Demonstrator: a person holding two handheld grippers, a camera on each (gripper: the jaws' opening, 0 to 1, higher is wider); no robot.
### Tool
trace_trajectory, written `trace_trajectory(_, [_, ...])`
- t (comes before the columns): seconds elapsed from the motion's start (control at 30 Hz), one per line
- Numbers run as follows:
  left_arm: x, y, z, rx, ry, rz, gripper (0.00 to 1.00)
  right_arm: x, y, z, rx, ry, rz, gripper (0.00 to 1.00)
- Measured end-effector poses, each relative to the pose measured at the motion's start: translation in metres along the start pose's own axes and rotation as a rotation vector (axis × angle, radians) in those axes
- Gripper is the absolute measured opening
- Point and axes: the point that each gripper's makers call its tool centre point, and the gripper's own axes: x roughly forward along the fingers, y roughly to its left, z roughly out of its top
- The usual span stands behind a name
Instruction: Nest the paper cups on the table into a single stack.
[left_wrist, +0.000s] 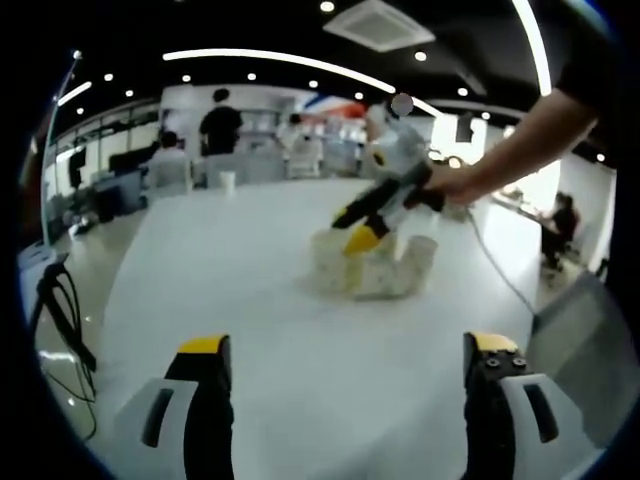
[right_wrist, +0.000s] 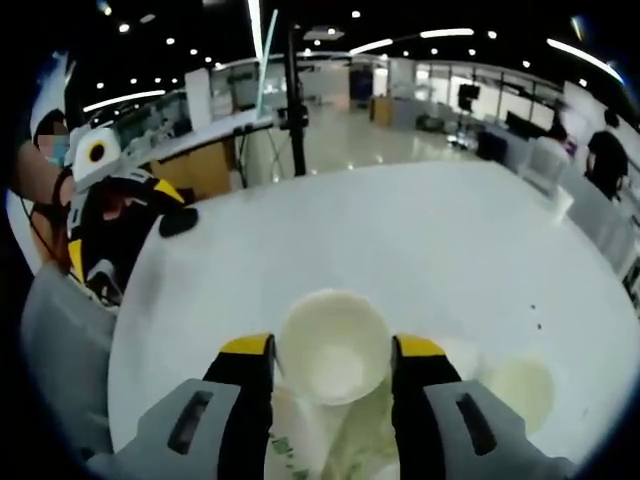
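Note:
A cluster of pale paper cups (left_wrist: 372, 268) stands on the white table (left_wrist: 230, 290), right of centre in the left gripper view. My right gripper (left_wrist: 362, 228), held by a person's hand, reaches down into that cluster. In the right gripper view, one paper cup (right_wrist: 335, 330) sits mouth-up between the yellow-tipped jaws, and my right gripper (right_wrist: 332, 348) is shut on it. More cups (right_wrist: 300, 445) lie under it, and another cup (right_wrist: 520, 388) stands to the right. My left gripper (left_wrist: 348, 345) hovers open over bare table, short of the cups, and shows as the left gripper (right_wrist: 115, 205) at that view's left.
A grey chair (left_wrist: 585, 350) stands at the table's right edge, and cables (left_wrist: 62, 310) hang off the left. A dark post (right_wrist: 295, 95) rises beyond the far edge. People and desks fill the room behind. The table (right_wrist: 430, 240) is wide.

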Motion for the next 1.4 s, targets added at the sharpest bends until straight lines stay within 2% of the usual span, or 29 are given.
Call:
trace_trajectory(0.7, [-0.004,-0.001,0.005,0.008,-0.008,-0.003,0.96,-0.017,0.007,0.024,-0.010,-0.056,-0.015,0.42])
trace_trajectory(1.13, [-0.004,-0.005,0.012,0.021,-0.019,-0.011,0.97,-0.037,0.012,0.037,-0.014,-0.096,-0.024,0.41])
trace_trajectory(1.4, [-0.003,-0.008,0.015,0.032,-0.024,-0.016,0.97,-0.053,0.020,0.055,-0.017,-0.152,-0.031,0.41])
